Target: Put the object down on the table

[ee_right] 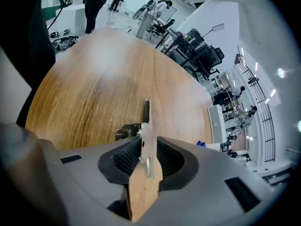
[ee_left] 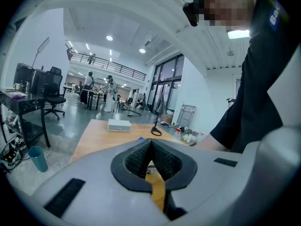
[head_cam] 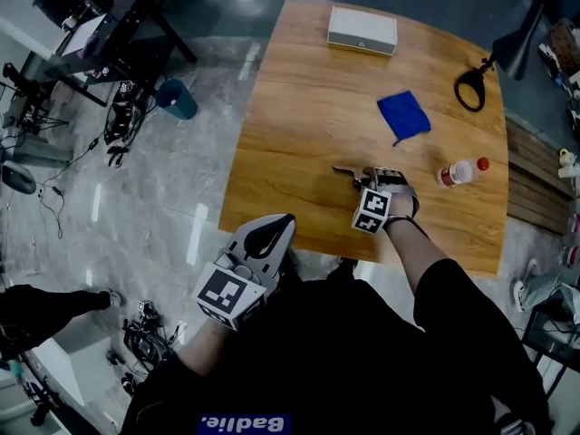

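Two jaws apart — right gripper [ee_right: 145, 147] view

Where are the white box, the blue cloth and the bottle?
white box [head_cam: 362, 30]: head view, middle of its top.
blue cloth [head_cam: 404, 114]: head view, its middle.
bottle [head_cam: 458, 172]: head view, its clear body.

Big bright room. Shiny grey floor [head_cam: 154, 198]. Brown wooden table [head_cam: 308, 89]. Black desk chair [ee_left: 54, 97] far off. Tall dark windows [ee_left: 167, 84]. Round lights [ee_left: 109, 38] up high.
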Motion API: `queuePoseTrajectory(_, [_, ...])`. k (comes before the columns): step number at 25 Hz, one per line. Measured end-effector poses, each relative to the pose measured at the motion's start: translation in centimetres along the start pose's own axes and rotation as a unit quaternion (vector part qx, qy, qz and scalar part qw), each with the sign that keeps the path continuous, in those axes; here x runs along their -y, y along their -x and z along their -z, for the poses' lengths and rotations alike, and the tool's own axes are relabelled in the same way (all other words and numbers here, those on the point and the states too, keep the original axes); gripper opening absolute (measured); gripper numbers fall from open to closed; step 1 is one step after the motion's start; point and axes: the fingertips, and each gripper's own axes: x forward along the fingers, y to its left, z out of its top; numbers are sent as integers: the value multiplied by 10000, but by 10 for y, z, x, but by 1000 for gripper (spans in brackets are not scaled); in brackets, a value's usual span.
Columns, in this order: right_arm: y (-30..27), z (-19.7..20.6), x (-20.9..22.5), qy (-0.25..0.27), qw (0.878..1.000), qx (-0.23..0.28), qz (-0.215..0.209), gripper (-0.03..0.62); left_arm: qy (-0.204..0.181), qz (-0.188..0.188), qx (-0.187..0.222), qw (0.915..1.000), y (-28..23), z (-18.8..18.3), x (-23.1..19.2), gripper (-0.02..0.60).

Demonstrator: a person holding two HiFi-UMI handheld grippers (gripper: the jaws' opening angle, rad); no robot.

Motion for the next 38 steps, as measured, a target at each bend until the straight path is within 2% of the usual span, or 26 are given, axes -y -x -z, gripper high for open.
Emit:
queuePoseTrajectory(6, [6,2,-3,-125,9998,-109,49,118,-67,217,49,9997,3,-3,-4,8])
queuePoseTrajectory(11, [10,4,-13,-248,9995,-184,33,120,-57,372,-40,9993,9,-2,-10,8])
queuePoseTrajectory(15, [5,5,-23,-116,9992,-190,-327,124,-132,471,-154,9987,15,0,-13,8])
queuePoseTrajectory(16, [4,7,-26,-159,9985,-206,-482,193,-142,470,-168,9987,17,1,-14,8])
queuePoseTrajectory(22, [10,13,-31,-740,9915,-128,-1060,202,-96,408,-202,9989,27,5,-24,8])
queuePoseTrajectory(26, [28,10,-30,-779,9921,-29,-985,202,-97,454,-82,9989,28,3,-23,7])
queuePoseTrajectory(29, [54,5,-26,-1267,9877,105,-915,202,-73,569,25,9983,28,-4,-22,8])
queuePoseTrajectory(31, [76,-7,-16,-2045,9741,450,-858,202,-61,698,106,9975,26,-7,-21,8])
queuePoseTrajectory(34, [113,-30,0,-3277,9357,1084,-732,202,-48,948,222,9952,21,-9,-19,8])
queuePoseTrajectory(38, [170,-61,21,-4099,8934,1797,-393,201,-76,1406,354,9894,13,-16,-8,8])
